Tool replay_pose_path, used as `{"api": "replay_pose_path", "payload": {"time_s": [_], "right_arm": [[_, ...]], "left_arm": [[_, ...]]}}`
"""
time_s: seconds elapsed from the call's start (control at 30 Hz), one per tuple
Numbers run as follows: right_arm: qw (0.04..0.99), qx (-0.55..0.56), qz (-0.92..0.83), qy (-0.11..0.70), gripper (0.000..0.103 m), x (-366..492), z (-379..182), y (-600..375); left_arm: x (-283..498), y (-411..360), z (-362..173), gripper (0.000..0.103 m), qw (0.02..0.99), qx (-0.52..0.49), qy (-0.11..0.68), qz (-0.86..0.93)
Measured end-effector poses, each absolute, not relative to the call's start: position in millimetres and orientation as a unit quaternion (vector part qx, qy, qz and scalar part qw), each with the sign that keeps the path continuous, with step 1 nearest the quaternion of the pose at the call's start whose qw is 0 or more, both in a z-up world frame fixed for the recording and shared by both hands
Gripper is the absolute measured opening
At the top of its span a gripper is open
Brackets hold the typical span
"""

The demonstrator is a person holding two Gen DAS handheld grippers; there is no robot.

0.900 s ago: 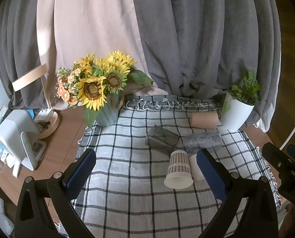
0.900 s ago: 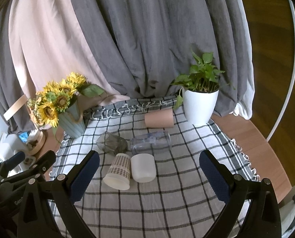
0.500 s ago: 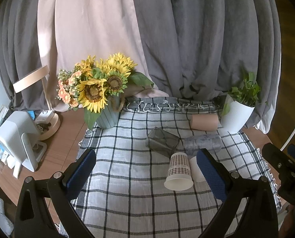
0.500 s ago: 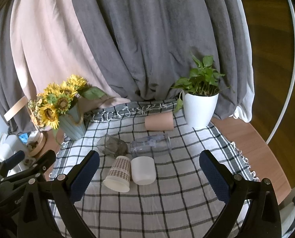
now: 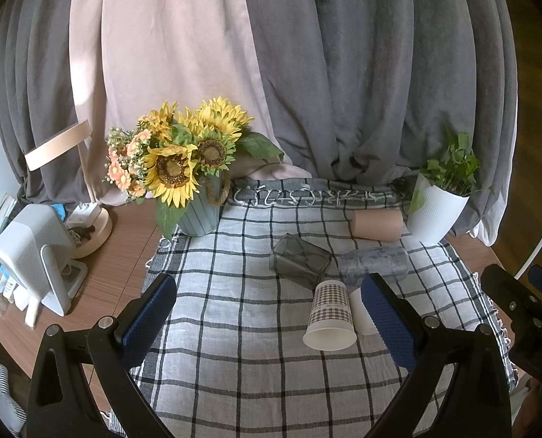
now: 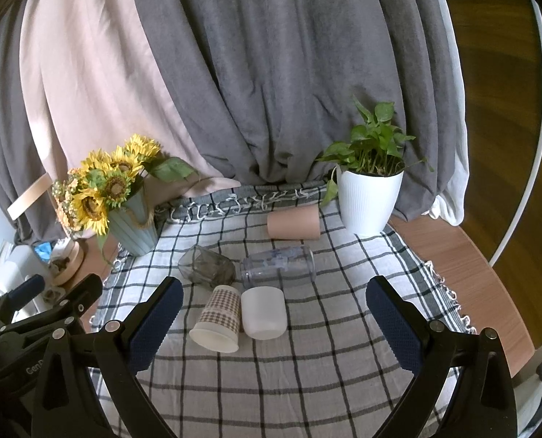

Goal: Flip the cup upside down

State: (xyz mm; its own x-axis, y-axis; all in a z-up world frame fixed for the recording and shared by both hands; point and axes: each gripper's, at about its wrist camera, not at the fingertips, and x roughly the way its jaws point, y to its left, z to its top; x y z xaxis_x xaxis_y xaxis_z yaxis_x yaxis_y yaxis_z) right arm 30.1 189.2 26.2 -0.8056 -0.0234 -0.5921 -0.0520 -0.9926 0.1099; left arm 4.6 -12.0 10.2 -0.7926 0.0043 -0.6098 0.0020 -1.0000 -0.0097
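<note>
Several cups lie on their sides on a checked cloth (image 6: 307, 383). A plaid paper cup (image 6: 220, 319) (image 5: 331, 317) lies with its mouth toward me, touching a white plastic cup (image 6: 263, 314) (image 5: 360, 315). Behind them lie a dark glass tumbler (image 6: 207, 266) (image 5: 300, 261), a clear glass (image 6: 278, 264) (image 5: 375, 262) and a pink cup (image 6: 294, 222) (image 5: 376, 224). My left gripper (image 5: 269, 314) is open and empty above the cloth's near left. My right gripper (image 6: 271, 321) is open and empty, with the paper and white cups between its fingers, farther off.
A sunflower vase (image 5: 200, 211) (image 6: 132, 233) stands at the back left. A white plant pot (image 6: 369, 197) (image 5: 437, 211) stands at the back right. A white device (image 5: 34, 255) and a lamp base (image 5: 92, 230) sit on the wooden table left of the cloth. Curtains hang behind.
Both grippers have drifted slightly; the scene sits a little lower in both views. No cup has moved.
</note>
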Motion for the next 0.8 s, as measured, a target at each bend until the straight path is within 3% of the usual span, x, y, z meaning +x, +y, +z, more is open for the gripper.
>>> {"api": "replay_pose_path", "payload": {"time_s": [0.5,0.67,0.8], "right_arm": [[0.008,-0.314,0.948,0.060,0.101,29.3,24.5,189.9],[0.013,-0.324,0.943,0.071,0.101,26.5,17.0,196.1],[0.046,-0.352,0.927,0.124,0.101,18.2,0.6,217.1]], "left_arm": [[2.8,-10.8,7.3,0.103,0.004,-0.328,0.000,0.945],[-18.0,5.9,-1.1,0.103,0.054,-0.359,0.028,0.931],[-52.4,32.7,-10.9,0.103,0.115,-0.394,0.069,0.909]]}}
